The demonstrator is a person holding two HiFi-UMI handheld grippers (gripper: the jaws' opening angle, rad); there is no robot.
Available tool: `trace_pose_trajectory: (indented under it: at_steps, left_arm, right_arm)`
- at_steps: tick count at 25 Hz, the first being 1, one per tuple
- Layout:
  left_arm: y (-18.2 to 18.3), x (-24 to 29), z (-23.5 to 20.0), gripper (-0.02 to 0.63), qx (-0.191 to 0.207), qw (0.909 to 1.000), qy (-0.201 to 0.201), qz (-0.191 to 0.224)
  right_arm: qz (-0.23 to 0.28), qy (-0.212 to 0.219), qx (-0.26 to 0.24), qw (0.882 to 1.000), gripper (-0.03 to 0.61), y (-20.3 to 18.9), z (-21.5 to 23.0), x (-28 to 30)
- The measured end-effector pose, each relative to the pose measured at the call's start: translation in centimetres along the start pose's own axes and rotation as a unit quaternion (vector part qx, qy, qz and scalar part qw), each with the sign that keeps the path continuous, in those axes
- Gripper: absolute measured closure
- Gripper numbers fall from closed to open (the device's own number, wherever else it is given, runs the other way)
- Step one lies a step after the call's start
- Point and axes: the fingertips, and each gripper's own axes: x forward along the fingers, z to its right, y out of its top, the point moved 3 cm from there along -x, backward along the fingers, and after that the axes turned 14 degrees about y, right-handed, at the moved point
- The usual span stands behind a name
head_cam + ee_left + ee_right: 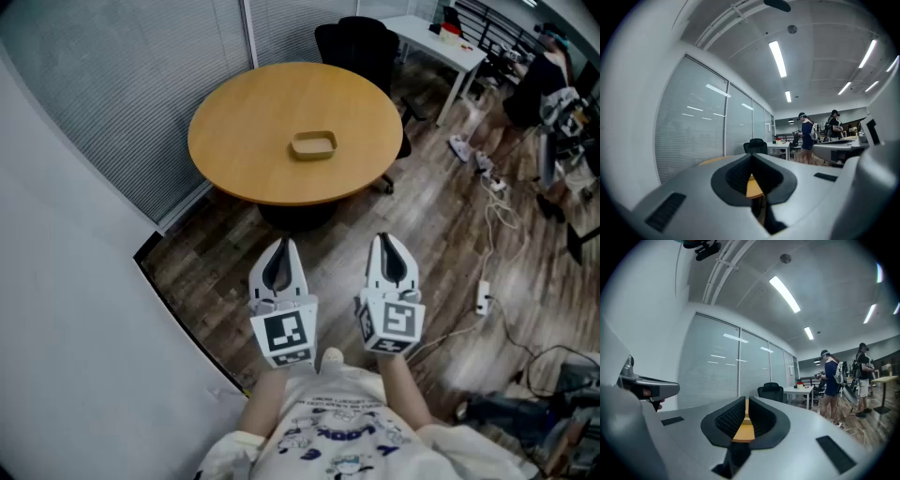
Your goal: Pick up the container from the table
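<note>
Sitting on round table (234, 141): tan container (313, 145).

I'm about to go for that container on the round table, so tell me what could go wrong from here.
1. The left tongs and right tongs are both shut; reaching in like that would likely shove the container instead of gripping it.
2. It sits near the middle of the table, so the reach is long and the low rim may slip.
3. Cables trail on the floor to the right; a step there could snag.
</note>
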Motion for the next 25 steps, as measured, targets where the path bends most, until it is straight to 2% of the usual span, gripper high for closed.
trace_pose_trajectory:
  at_steps: [4,11,16,22,25]
  left_arm:
    - [0.1,0.7,0.3,0.612,-0.002,1.0000,0.000,0.000]
    - [0.3,1.5,1.5,0.612,-0.030,0.9995,0.011,-0.005]
    - [-0.8,1.8,1.7,0.612,-0.006,0.9997,0.021,-0.009]
    - [-1.3,2.3,2.6,0.612,-0.024,0.9988,0.039,-0.020]
    - [-2.1,3.3,2.7,0.612,-0.010,0.9988,0.038,-0.028]
  right_arm:
    - [-0.002,-0.004,0.003,1.000,0.554,-0.1,0.7,0.7]
    - [0.006,-0.001,0.018,1.000,0.554,-0.2,2.4,1.2]
    - [0.005,0.011,0.015,1.000,0.554,-1.0,3.4,1.4]
    - [-0.003,0.020,0.019,1.000,0.554,-1.9,5.0,1.8]
    - [-0.008,0.018,0.026,0.999,0.554,-2.6,5.7,2.7]
